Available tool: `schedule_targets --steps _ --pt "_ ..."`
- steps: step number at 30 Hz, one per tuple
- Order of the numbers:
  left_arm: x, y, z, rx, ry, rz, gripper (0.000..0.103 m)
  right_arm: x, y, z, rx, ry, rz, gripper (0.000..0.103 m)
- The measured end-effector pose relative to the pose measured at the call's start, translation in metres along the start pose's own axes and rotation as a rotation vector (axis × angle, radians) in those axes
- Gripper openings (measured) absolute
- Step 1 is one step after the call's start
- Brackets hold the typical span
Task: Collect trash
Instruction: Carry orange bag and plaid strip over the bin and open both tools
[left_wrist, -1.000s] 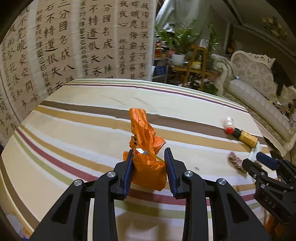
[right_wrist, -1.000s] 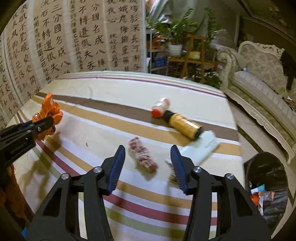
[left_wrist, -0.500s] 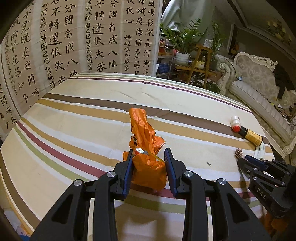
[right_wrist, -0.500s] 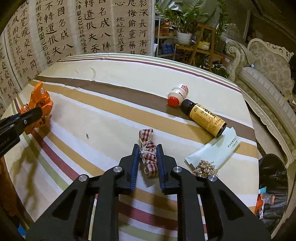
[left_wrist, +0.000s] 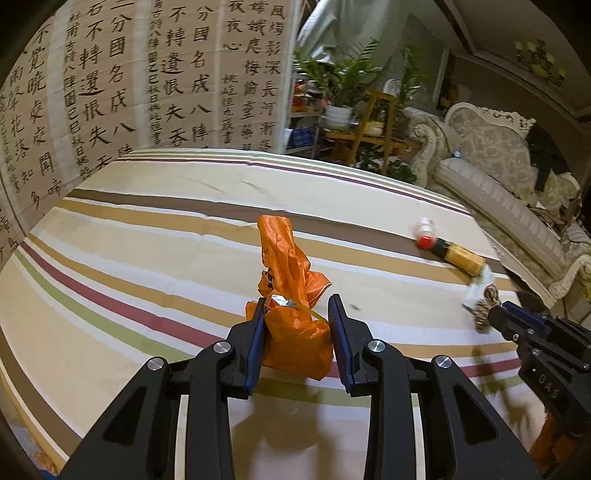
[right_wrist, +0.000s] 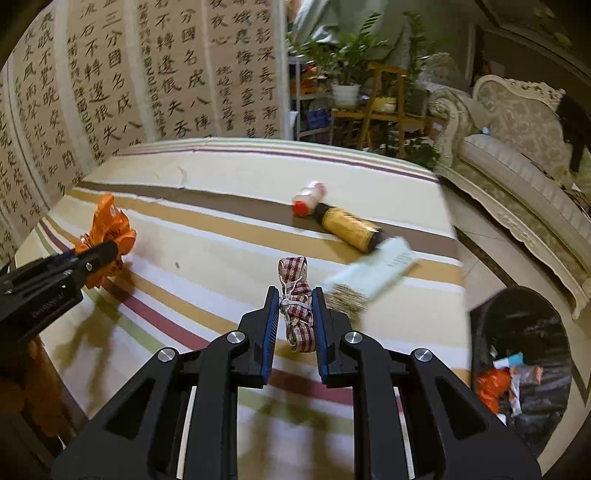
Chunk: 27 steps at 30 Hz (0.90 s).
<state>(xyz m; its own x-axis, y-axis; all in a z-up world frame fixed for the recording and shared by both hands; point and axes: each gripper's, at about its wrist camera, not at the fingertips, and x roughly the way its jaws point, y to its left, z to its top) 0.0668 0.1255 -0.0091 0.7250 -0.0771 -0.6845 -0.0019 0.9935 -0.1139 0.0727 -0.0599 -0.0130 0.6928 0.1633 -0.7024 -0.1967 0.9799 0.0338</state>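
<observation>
The left claw (left_wrist: 296, 323) is clamped on a crumpled orange plastic bag (left_wrist: 293, 295) over the near middle of the striped tabletop (left_wrist: 147, 236). The right claw (right_wrist: 294, 314) is pinched narrow around a red-checked ribbon bundle (right_wrist: 297, 310) tied with white string. Farther right lie a small red-capped bottle (right_wrist: 309, 198), a dark yellow-labelled bottle (right_wrist: 347, 229) and a pale packet (right_wrist: 373, 271). A black bin (right_wrist: 524, 354) holding trash stands on the floor at right.
</observation>
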Motion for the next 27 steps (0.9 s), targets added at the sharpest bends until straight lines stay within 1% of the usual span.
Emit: schedule_targets --steps 6,10,16,21,27 --pt "-0.008 -0.038 -0.005 0.049 -0.014 -0.063 0.033 -0.024 -0.04 -0.013 0.071 -0.033 -0.076 0.018" --pt "-0.014 -0.073 -0.006 0.095 -0.027 -0.118 0.033 -0.038 -0.073 -0.024 0.127 -0.05 -0.137 0.018" --pt "-0.018 -0.134 -0.012 0.18 -0.036 -0.206 0.033 -0.061 -0.127 -0.043 0.216 -0.073 -0.234 0.018" --pt "-0.015 -0.186 -0.02 0.251 -0.024 -0.277 0.033 -0.077 -0.168 -0.059 0.274 -0.097 -0.323 0.018" --pt "-0.007 -0.237 -0.03 0.34 -0.011 -0.323 0.033 -0.086 -0.209 -0.074 0.34 -0.108 -0.381 0.018"
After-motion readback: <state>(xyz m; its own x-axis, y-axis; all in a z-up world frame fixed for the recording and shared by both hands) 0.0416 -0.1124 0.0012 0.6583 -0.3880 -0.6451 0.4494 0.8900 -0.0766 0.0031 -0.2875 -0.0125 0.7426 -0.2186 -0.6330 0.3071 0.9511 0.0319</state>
